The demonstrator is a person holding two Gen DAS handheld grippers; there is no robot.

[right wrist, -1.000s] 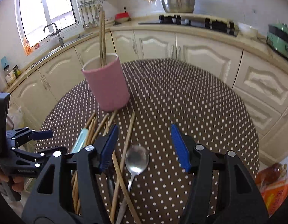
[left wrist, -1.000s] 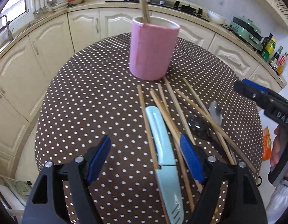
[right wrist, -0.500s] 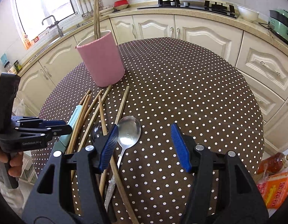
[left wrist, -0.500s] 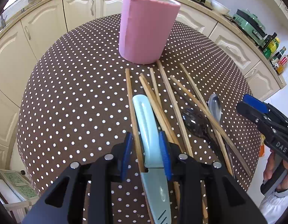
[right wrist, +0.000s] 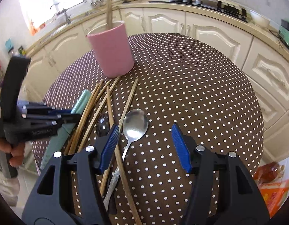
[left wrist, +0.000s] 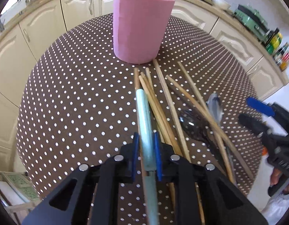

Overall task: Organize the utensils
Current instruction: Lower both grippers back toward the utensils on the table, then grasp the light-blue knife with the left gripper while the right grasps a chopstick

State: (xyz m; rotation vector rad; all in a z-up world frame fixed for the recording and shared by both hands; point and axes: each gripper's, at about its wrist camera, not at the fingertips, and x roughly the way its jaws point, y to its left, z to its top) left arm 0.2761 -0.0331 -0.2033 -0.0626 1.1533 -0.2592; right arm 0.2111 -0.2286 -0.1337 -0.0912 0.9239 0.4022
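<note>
The left gripper (left wrist: 146,151) is closing its blue pads on the pale green knife (left wrist: 144,116) lying among chopsticks (left wrist: 168,101) on the dotted table (left wrist: 73,101) before the pink cup (left wrist: 140,28), while the right gripper (right wrist: 145,146) hangs spread and empty over a spoon (right wrist: 135,125).

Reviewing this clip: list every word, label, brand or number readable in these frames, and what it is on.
Nothing reads cleanly.
White lettering on the body of the left gripper, its jaws closing on the knife: blurred.
Lettering on the body of the right gripper: blurred.
Print on the orange packet: blurred.
Labels on the bottles: too small.
</note>
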